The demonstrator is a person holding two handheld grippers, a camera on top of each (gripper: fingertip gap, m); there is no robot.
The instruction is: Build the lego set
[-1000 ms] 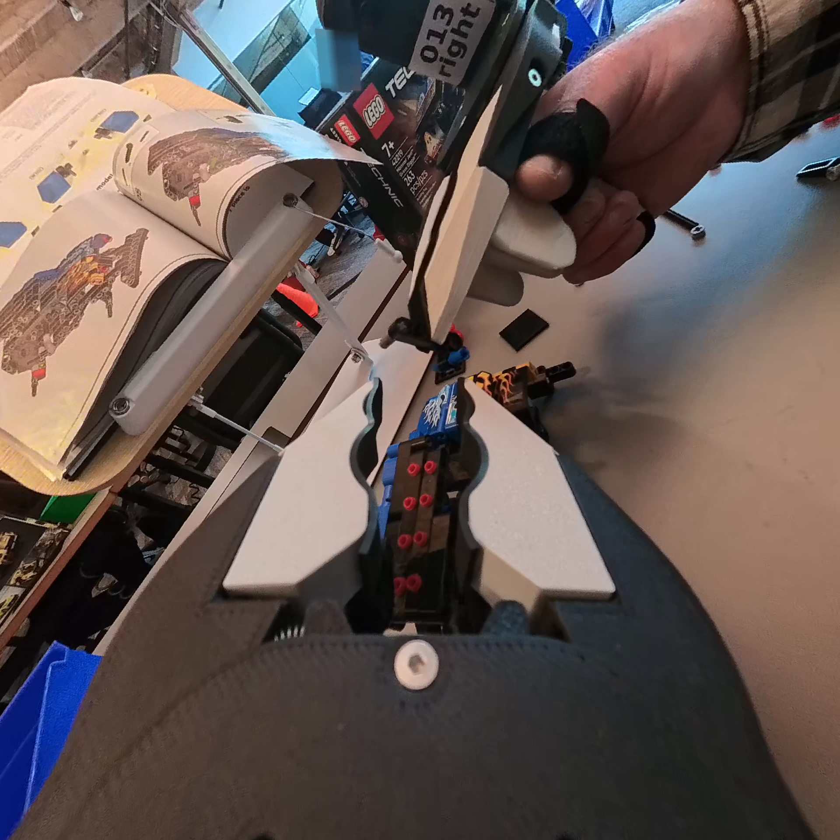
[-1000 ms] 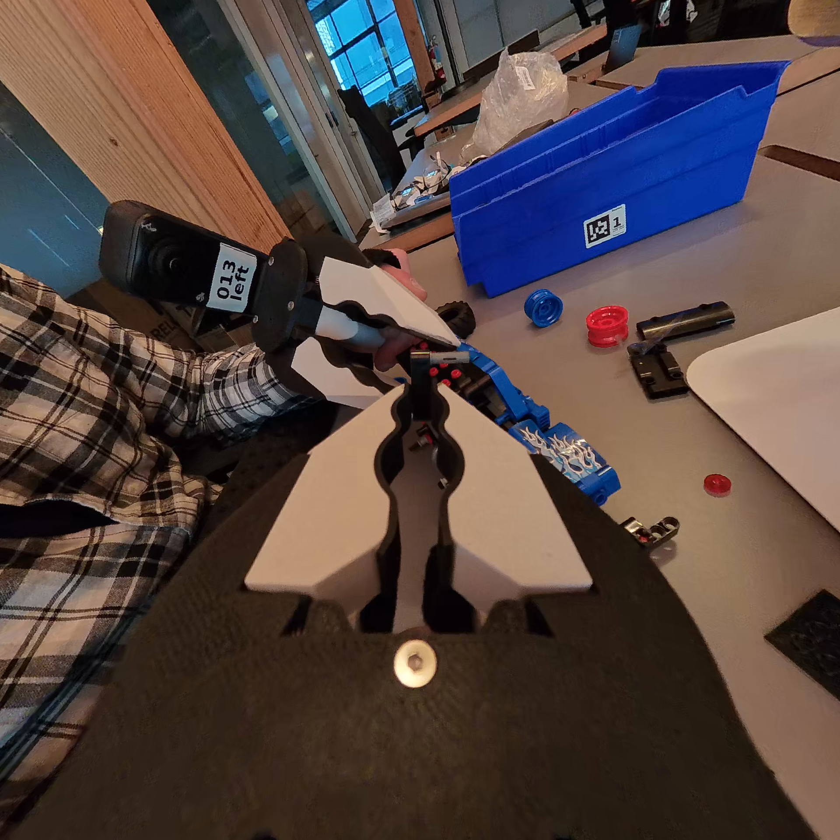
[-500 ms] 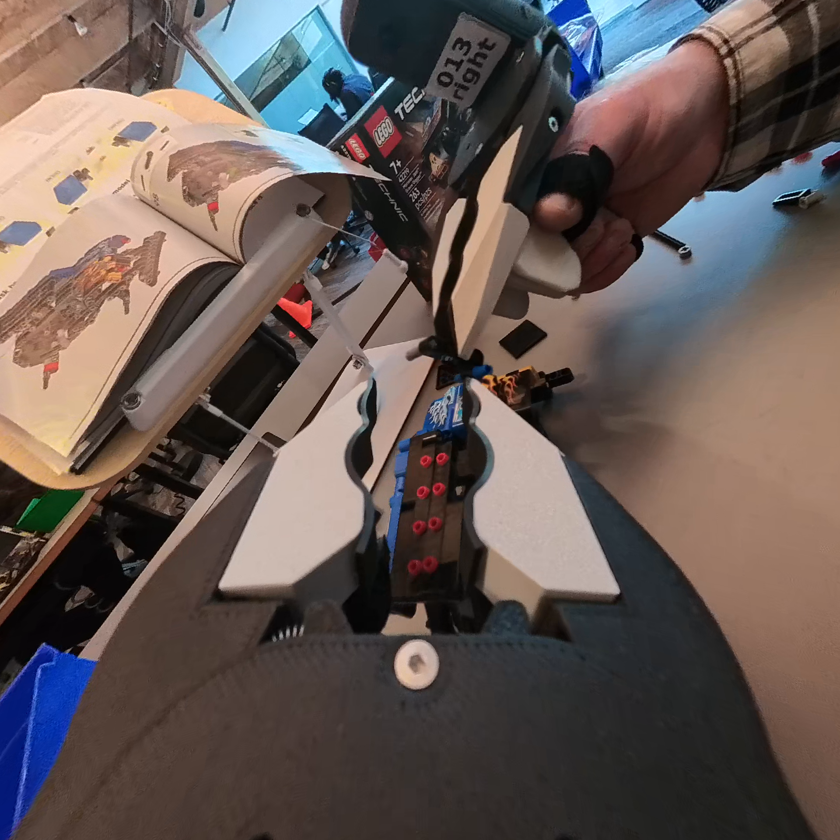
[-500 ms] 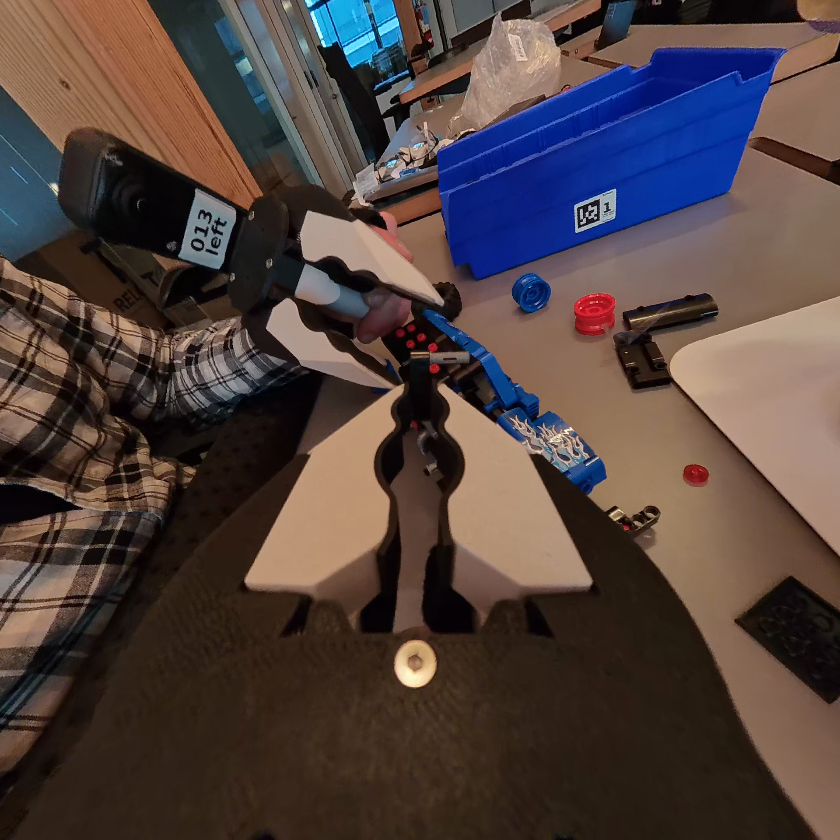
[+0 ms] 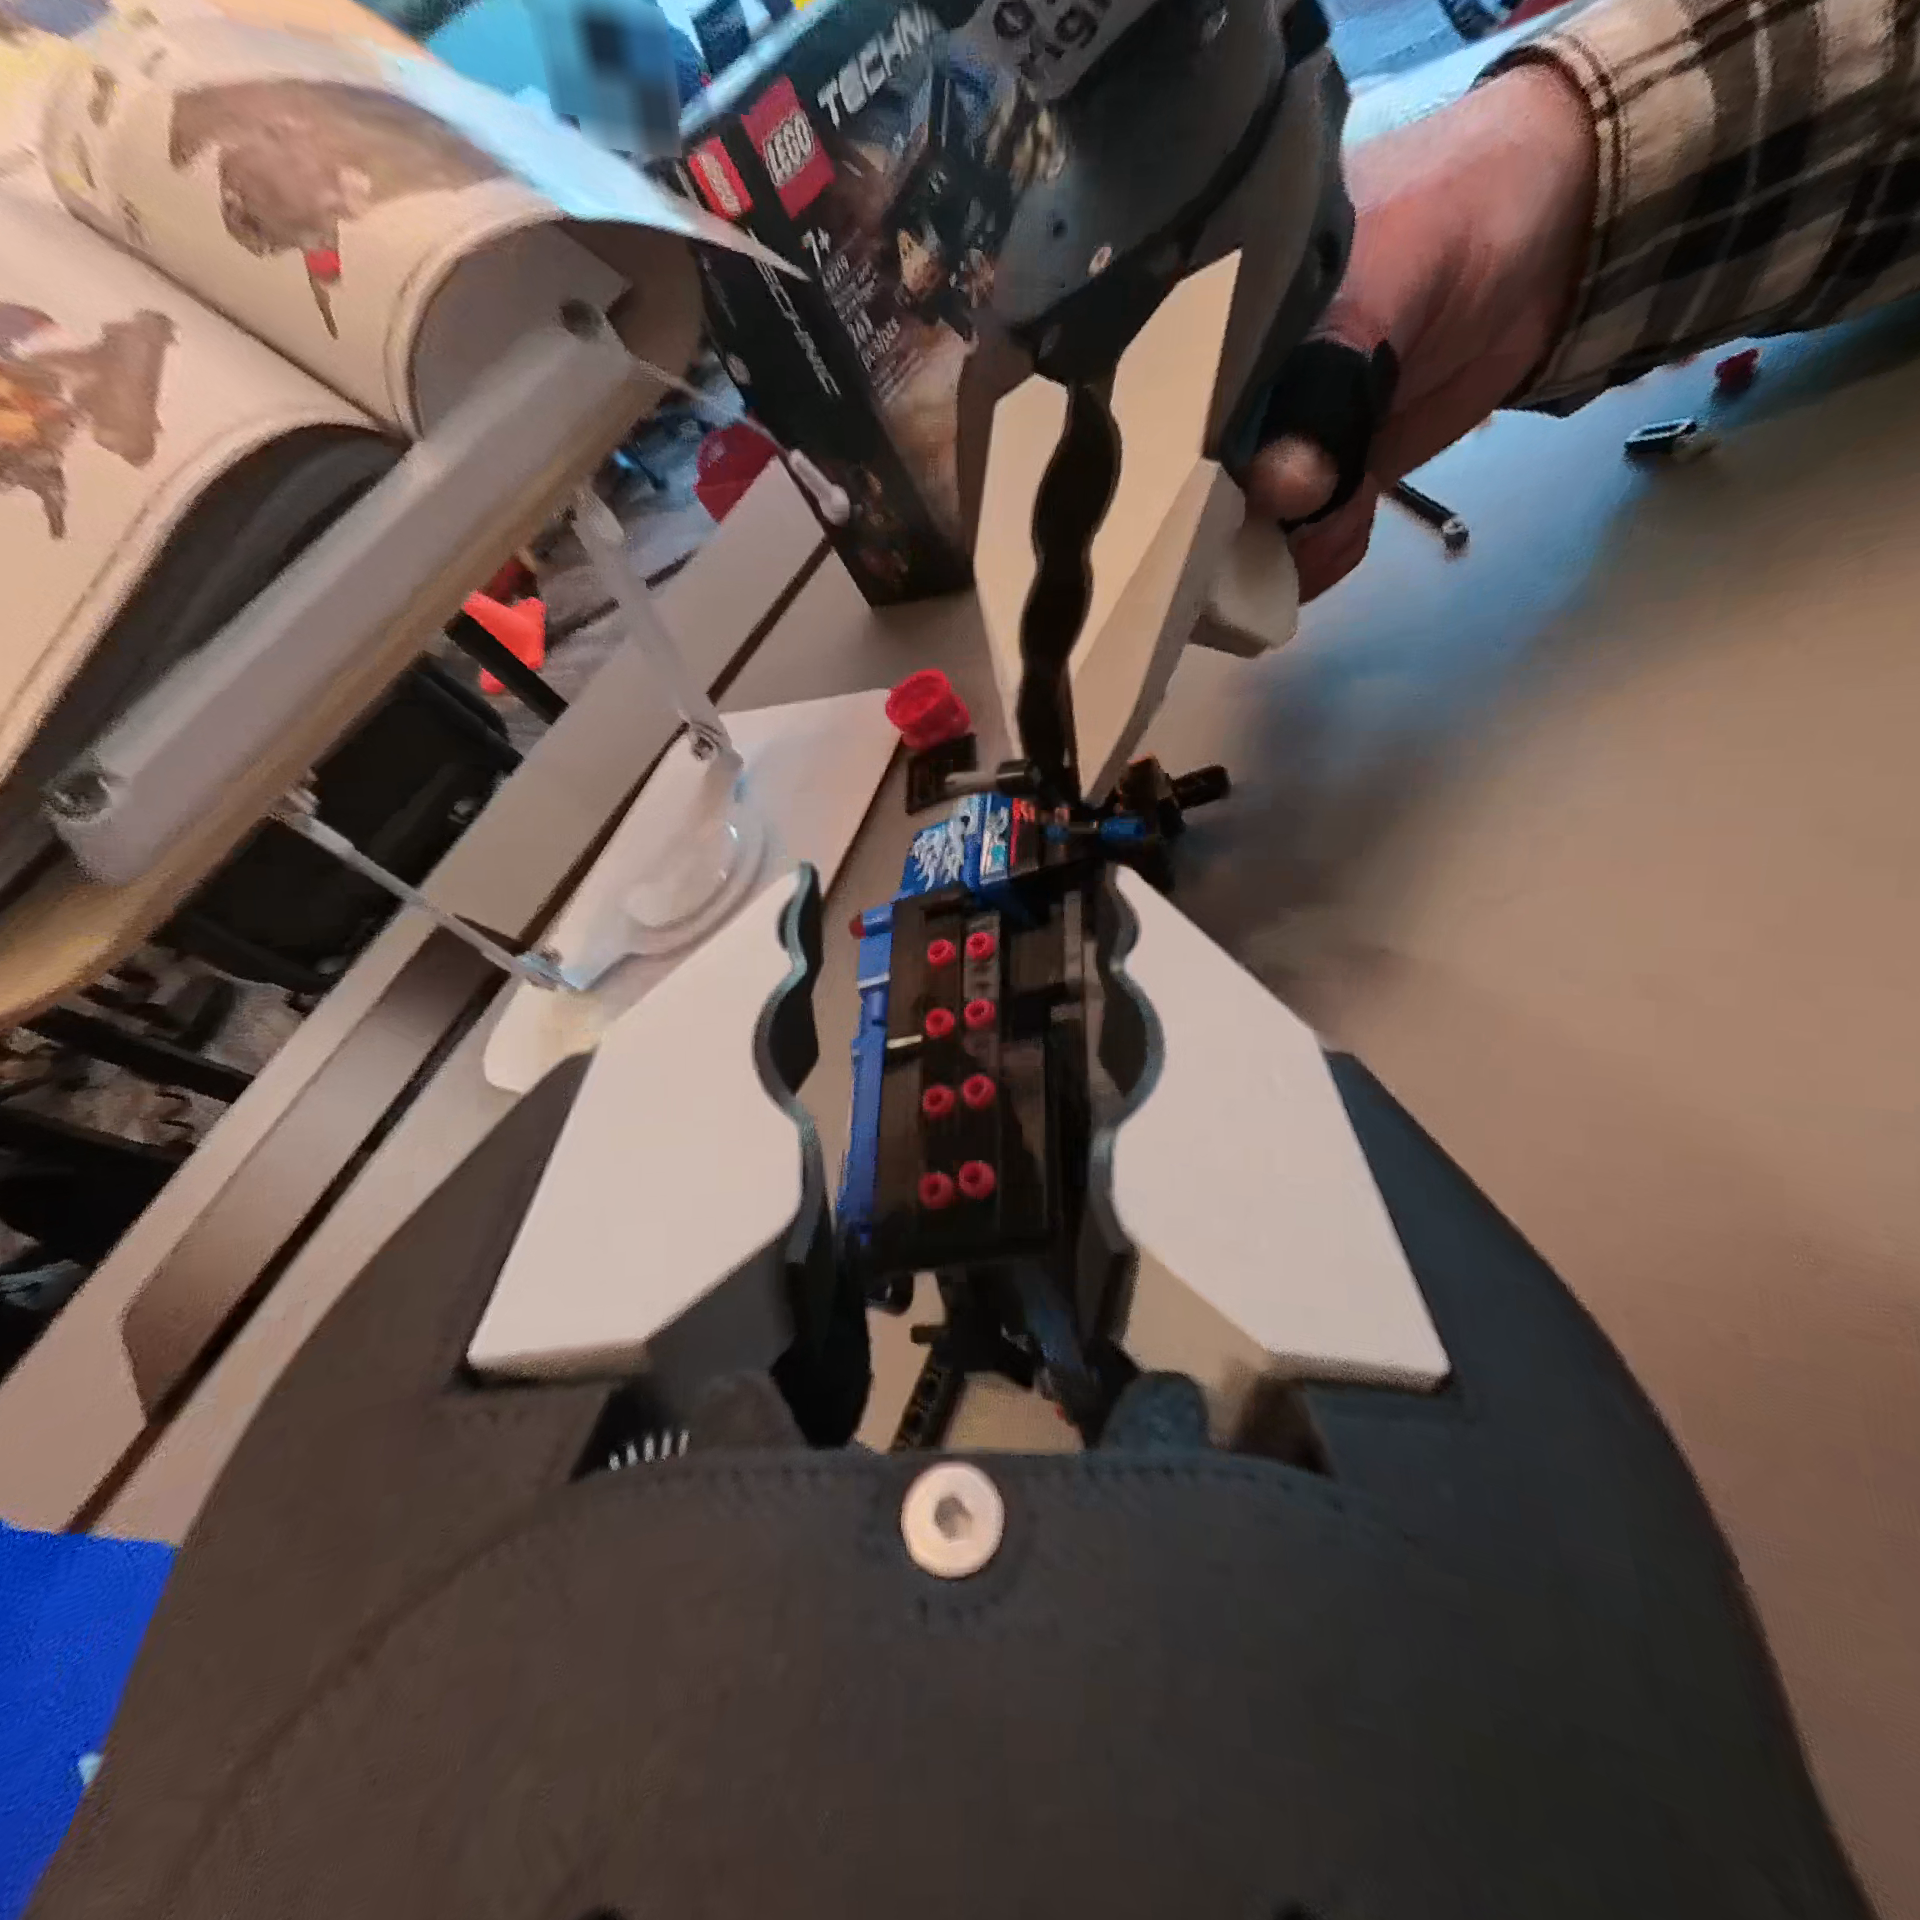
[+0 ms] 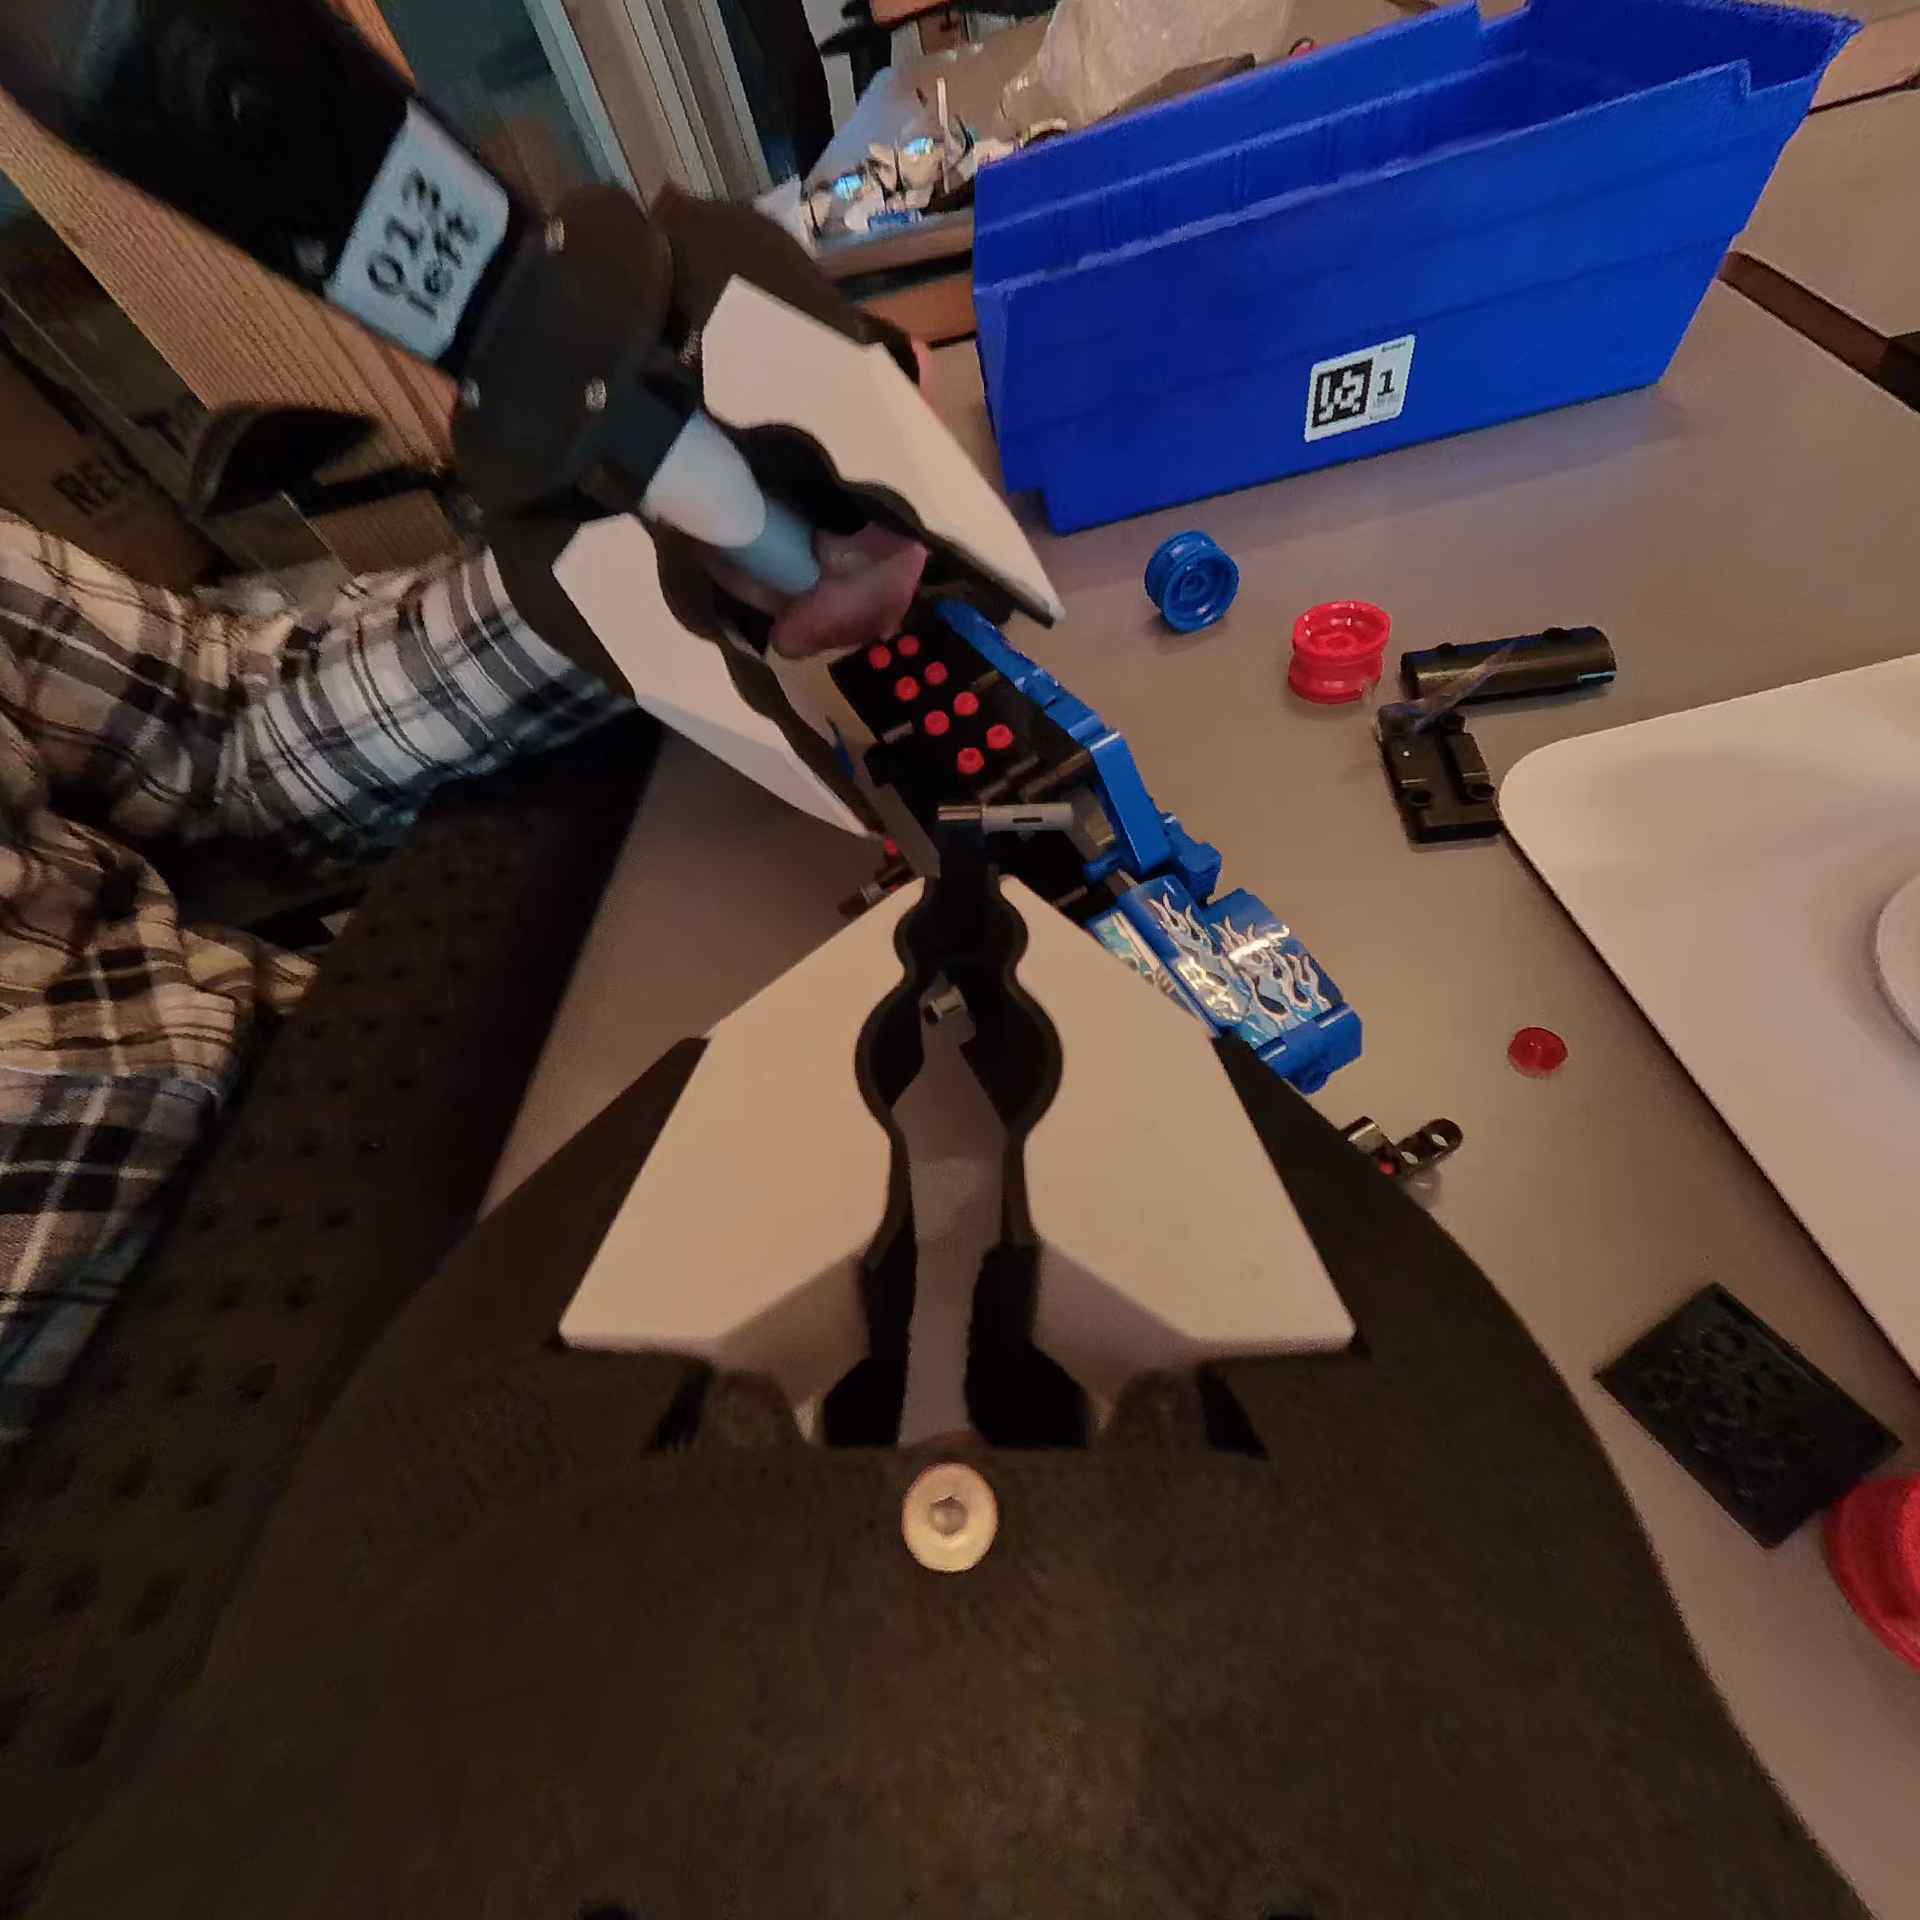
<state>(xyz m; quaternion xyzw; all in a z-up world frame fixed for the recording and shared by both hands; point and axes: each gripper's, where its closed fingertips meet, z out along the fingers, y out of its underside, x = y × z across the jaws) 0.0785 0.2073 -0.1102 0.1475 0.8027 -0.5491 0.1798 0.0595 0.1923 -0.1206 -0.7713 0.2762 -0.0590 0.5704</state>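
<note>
A: Where do we see the model (image 5: 961,1081)?
B: Frame centre, clamped by our left gripper (image 5: 961,935). Our right gripper (image 6: 961,868), nearly closed, pinches a small grey-and-black pin piece (image 6: 1003,821) touching it.

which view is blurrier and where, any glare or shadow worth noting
Left wrist view: motion blur smears the instruction booklet and set box; the lego car stays sharper, and a soft shadow lies under the right gripper. Right wrist view: dim but crisper, with glare on the car's flame panels.
</note>
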